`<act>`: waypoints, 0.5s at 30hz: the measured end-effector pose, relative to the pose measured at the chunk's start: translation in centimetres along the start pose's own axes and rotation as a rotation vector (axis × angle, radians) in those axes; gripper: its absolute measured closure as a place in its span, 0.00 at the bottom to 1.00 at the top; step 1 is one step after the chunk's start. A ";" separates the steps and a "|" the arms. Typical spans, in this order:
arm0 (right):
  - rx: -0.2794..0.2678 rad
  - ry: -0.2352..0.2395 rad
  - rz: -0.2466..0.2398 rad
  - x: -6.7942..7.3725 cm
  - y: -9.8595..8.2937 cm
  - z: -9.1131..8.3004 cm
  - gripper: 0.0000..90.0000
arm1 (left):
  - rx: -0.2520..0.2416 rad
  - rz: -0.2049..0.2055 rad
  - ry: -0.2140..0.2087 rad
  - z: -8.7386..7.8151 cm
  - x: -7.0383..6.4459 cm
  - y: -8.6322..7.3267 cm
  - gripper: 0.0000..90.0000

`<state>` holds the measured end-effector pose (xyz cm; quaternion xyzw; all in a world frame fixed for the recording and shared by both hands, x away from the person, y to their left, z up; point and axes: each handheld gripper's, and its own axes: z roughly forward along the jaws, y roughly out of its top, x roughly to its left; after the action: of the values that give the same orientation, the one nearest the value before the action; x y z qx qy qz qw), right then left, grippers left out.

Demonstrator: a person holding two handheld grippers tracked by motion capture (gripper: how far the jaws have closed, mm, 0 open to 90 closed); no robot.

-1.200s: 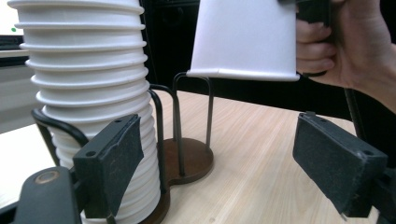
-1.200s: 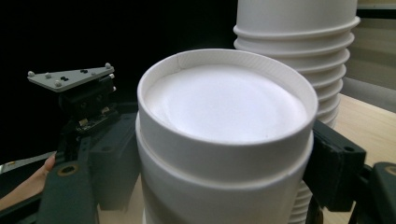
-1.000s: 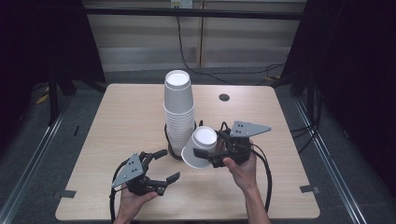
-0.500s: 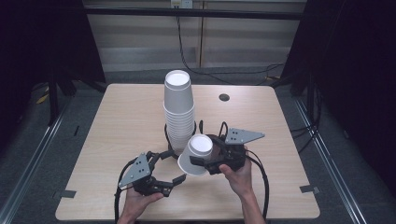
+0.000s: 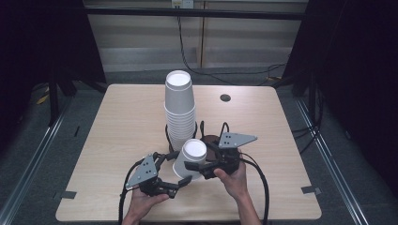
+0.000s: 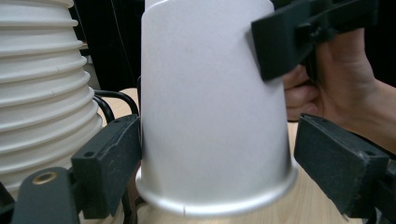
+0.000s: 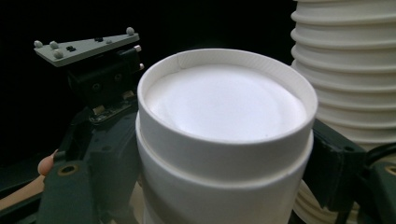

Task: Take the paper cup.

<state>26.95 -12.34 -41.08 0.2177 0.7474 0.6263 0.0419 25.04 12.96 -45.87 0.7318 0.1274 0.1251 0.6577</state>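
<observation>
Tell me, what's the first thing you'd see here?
A tall stack of white paper cups standing upside down in the middle of the wooden table. Just in front of it, one upside-down cup is held by the right tongs near its base, while the left tongs sit open around its rim.

A cup stack [image 5: 180, 110] stands mid-desk [image 5: 122, 126]. Just near of it sits an upside-down cup [image 5: 188, 158], with the left tongs [image 5: 174, 174] nearer-left and the right tongs [image 5: 196, 161] at its right.

Pale wooden table [image 5: 117, 122], grey floor [image 5: 28, 154] (perhaps carpeted), dark surroundings
</observation>
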 end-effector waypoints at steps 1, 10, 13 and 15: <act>-0.002 0.004 0.000 0.0 -0.1 0.3 0.25 | 0.001 -0.005 0.003 0.2 0.1 -0.1 0.14; -0.011 0.030 0.011 0.1 -0.2 0.9 0.25 | -0.012 -0.016 -0.014 0.9 0.3 -0.1 0.12; -0.010 0.034 0.004 0.2 -0.1 1.1 0.25 | -0.011 -0.012 -0.019 1.1 0.3 -0.3 0.11; -0.009 0.037 0.002 0.3 -0.1 1.2 0.25 | -0.009 -0.015 -0.024 1.1 0.4 -0.3 0.12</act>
<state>27.09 -11.10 -41.33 0.2066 0.7448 0.6338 0.0286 25.80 12.09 -46.30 0.7294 0.1247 0.1119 0.6633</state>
